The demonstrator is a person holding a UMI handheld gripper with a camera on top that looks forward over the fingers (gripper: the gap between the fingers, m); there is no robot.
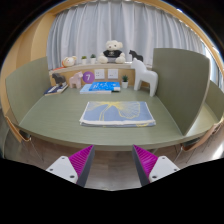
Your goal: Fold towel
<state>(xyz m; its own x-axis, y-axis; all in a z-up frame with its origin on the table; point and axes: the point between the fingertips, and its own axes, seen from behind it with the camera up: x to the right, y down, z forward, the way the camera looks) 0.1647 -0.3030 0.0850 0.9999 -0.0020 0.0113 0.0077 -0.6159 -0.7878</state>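
A blue and white towel (116,113) lies flat on the green table (60,118), folded into a rough rectangle, well beyond my fingers. My gripper (112,162) is open and empty, its magenta pads (80,159) spread wide apart below the table's near edge. Nothing stands between the fingers; only the wooden floor shows there.
At the back of the table stand a white teddy bear (113,50), a small purple box (88,76), a blue book (103,87) and a white toy horse (148,76). A green chair back (183,78) rises on the right. White curtains hang behind.
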